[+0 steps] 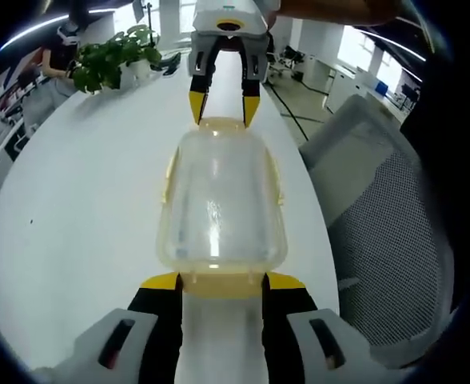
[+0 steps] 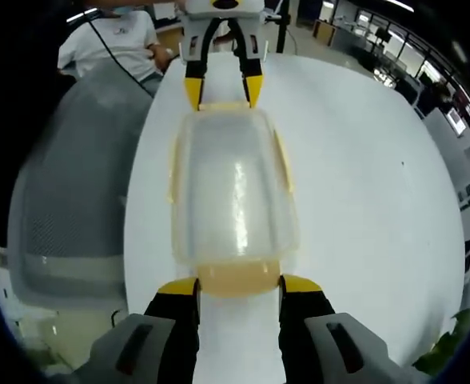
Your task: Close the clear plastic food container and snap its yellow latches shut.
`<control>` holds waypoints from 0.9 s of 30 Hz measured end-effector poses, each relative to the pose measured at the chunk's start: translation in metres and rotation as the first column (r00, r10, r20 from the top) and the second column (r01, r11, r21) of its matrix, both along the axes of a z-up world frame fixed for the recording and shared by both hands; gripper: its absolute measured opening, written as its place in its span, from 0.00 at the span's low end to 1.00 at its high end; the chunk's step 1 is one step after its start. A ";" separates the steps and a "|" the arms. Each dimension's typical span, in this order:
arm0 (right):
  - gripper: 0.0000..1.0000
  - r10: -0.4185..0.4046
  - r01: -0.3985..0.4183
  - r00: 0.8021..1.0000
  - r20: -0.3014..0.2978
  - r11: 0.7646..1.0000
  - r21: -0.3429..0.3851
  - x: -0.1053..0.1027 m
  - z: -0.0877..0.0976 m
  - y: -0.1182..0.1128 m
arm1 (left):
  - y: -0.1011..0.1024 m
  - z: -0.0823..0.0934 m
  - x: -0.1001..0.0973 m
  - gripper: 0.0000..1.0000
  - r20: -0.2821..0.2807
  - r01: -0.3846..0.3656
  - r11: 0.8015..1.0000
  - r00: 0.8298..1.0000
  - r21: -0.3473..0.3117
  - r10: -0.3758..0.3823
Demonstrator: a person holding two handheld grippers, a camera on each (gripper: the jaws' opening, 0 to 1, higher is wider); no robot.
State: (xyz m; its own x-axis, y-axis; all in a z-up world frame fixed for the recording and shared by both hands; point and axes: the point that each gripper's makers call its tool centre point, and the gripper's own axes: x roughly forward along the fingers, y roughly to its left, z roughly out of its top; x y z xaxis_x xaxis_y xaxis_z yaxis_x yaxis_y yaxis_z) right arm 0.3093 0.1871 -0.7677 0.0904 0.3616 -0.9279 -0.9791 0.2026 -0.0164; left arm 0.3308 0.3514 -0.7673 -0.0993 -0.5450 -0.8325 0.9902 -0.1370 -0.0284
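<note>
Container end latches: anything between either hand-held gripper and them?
Nothing visible. The left hand-held gripper already straddles the yellow latch at its end of the clear container, and the right hand-held gripper straddles the latch at the opposite end. The white table around the container is bare.

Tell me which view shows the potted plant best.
The left gripper view: the potted plant stands whole at the table's far end. The right gripper view catches just a few leaves at its lower edge.
</note>
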 end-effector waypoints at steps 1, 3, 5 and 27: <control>0.37 0.001 -0.001 1.000 0.001 1.000 -0.001 0.000 0.000 -0.001 | -0.001 -0.001 0.000 0.37 0.001 0.001 1.000 1.000 0.001 -0.001; 0.37 -0.002 0.002 1.000 0.002 1.000 -0.005 0.000 0.001 -0.003 | -0.003 -0.001 0.000 0.37 0.004 0.001 1.000 1.000 -0.001 -0.001; 0.37 -0.001 0.001 1.000 0.002 1.000 -0.011 -0.001 0.001 -0.006 | -0.007 -0.001 0.000 0.37 0.003 0.000 1.000 1.000 -0.001 0.000; 0.37 0.005 -0.004 1.000 0.017 1.000 -0.021 -0.002 -0.003 -0.016 | -0.015 -0.004 -0.005 0.37 0.012 -0.018 1.000 1.000 -0.012 0.018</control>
State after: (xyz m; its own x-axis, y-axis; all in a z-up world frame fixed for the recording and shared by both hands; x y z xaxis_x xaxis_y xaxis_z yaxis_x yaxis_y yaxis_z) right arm 0.3076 0.1709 -0.7711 0.1050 0.3424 -0.9337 -0.9795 0.1977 -0.0376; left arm 0.3256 0.3365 -0.7710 -0.0795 -0.5563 -0.8271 0.9928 -0.1190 -0.0154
